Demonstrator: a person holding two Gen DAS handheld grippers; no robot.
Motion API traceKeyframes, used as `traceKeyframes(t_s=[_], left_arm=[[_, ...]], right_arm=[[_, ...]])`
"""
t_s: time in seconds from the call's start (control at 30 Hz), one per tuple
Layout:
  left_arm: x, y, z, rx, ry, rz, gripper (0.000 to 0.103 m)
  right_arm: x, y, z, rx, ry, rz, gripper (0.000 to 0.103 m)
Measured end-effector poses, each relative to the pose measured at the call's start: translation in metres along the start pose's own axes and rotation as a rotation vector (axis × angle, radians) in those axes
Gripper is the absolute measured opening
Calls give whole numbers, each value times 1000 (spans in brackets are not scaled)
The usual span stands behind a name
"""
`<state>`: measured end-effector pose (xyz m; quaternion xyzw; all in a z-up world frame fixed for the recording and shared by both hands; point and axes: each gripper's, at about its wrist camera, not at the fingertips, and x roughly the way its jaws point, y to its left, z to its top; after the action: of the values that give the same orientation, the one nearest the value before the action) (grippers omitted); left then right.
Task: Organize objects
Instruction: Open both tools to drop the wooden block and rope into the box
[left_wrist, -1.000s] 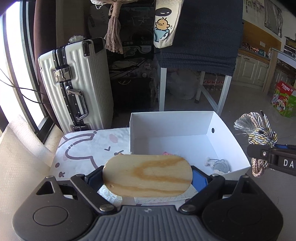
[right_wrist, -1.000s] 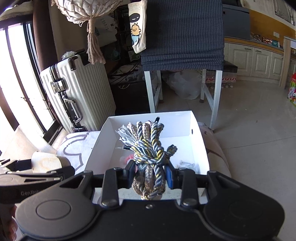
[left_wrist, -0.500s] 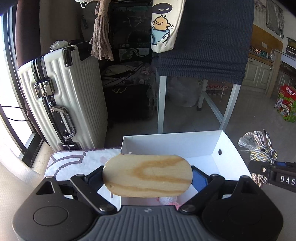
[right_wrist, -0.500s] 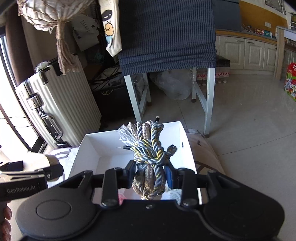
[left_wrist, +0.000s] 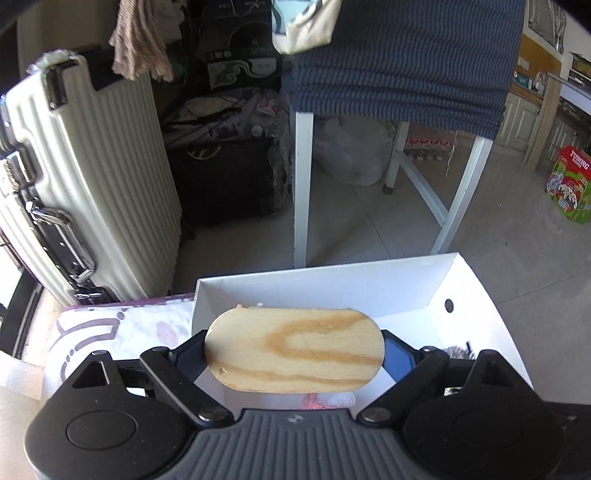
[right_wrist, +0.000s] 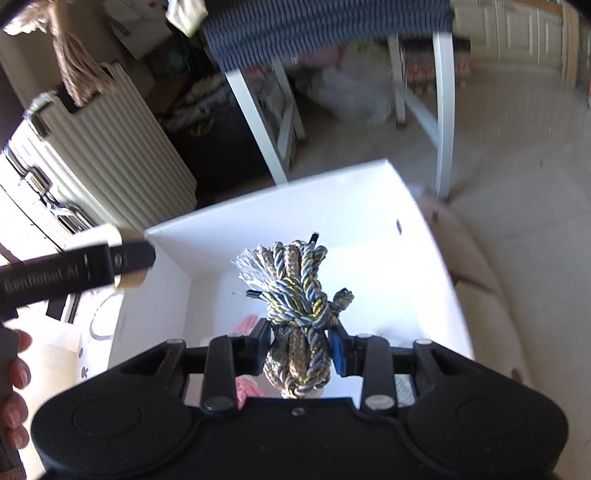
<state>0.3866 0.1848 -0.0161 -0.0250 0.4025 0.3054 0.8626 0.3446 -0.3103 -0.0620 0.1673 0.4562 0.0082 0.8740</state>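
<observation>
Wood piece (left_wrist: 293, 349) squeezed across wide jaws of left hand-held gripper (left_wrist: 295, 354), over white box (left_wrist: 469, 291). Rope bundle (right_wrist: 295, 314) pinched tight in right hand-held gripper (right_wrist: 301, 350), also over box. Both look ready for dropping inside. Pink thing (right_wrist: 248, 323) already in box.

surface: cushion with a white cartoon-print cover (left_wrist: 122, 325), beige at its right end (right_wrist: 491, 295) | on it: open white box (left_wrist: 476, 295), its left wall next to the print | in box: pink item (right_wrist: 245, 325), only partly visible | beyond: tiled floor (left_wrist: 369, 221) carrying a ribbed suitcase (left_wrist: 92, 177) and white table legs (left_wrist: 303, 184)
</observation>
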Motion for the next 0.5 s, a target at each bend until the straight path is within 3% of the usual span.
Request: traceKeyframes(t_s=[0.2, 0.4, 0.5], left_arm=[[35, -12, -5, 19, 79, -53, 93], [62, -33, -6, 24, 130, -75, 93], [70, -43, -6, 33, 141, -75, 93]], right_arm=[[36, -13, -16, 34, 139, 0, 35], [48, -16, -24, 54, 184, 28, 35], [48, -18, -28, 67, 190, 33, 42]])
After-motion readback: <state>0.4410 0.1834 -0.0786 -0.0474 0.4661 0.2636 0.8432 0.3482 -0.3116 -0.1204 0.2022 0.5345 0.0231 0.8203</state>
